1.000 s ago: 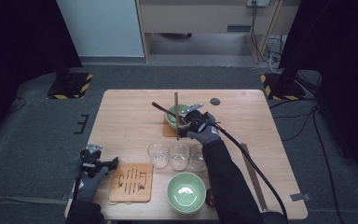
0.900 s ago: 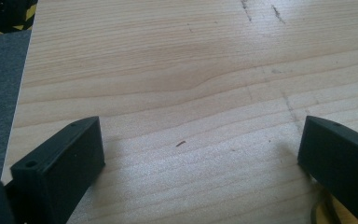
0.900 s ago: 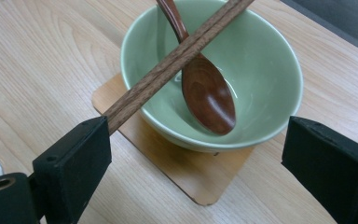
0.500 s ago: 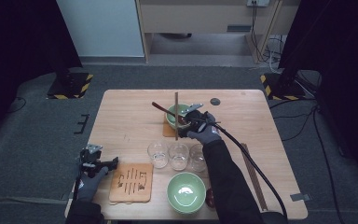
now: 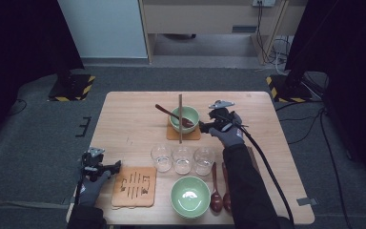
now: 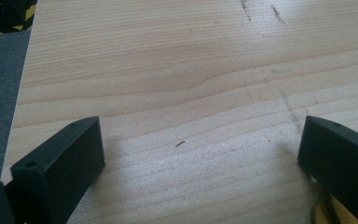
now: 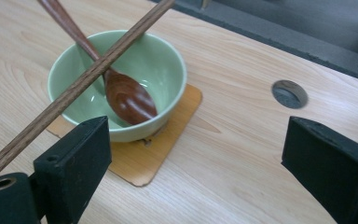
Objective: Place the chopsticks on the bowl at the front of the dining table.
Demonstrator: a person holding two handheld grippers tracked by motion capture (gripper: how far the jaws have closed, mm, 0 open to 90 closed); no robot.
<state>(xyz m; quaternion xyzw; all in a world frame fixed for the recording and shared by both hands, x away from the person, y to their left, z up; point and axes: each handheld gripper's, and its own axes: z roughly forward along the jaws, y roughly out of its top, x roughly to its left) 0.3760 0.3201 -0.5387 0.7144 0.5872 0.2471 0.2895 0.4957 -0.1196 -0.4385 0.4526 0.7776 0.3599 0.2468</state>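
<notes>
Right gripper (image 5: 204, 127) released, jaws wide, just right of far green bowl (image 7: 121, 74) | bowl sat on coaster (image 7: 154, 156), spoon (image 7: 126, 95) inside, chopstick (image 7: 74, 88) across rim | left gripper (image 5: 115, 167) spread over bare table (image 6: 177, 70), near-left

Left gripper (image 6: 200, 154) hangs low over the desk (image 6: 177, 70), jaws spread wide with bare pale wood grain between them. Beyond the desk's left edge there's grey carpet (image 6: 0, 93), and a yellow-black striped patch (image 6: 7, 14) at the top corner.
</notes>
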